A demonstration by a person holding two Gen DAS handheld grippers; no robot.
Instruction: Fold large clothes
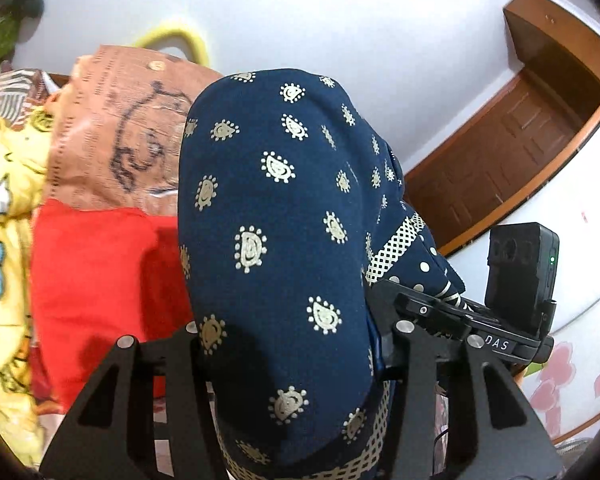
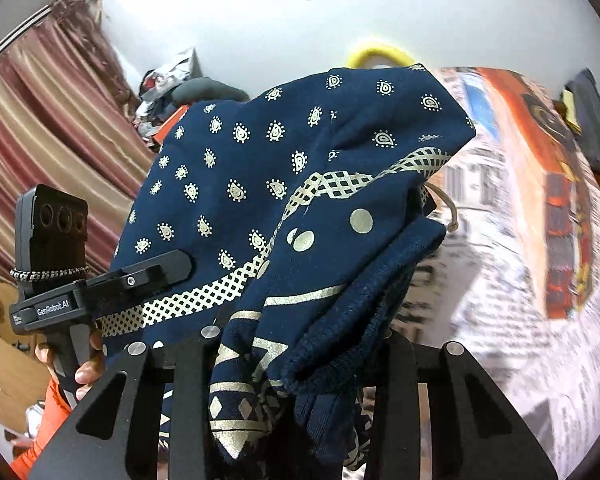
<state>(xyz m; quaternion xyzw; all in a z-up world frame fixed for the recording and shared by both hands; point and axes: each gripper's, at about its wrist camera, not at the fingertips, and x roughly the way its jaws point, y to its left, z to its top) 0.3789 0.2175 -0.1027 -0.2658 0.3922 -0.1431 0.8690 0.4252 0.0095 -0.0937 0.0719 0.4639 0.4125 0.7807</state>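
Navy printed garment bunched between both jaws, hem edges drooping.

Red cloth – brown door – striped curtain.

A: What carries everything here?

B: A bed, as far as the two wrist views show. In the right wrist view its cover is a printed bedsheet, white with fine dark marks and a broad orange and red band along it.

A: And what lies on it?

B: In the left wrist view, a red cloth lies flat, a peach printed cloth with dark line drawing sits just behind it, touching, and a yellow cartoon-print fabric lies beside both at the left edge.

A: Anything farther off?

B: A dark folded item at the far corner, blurred.
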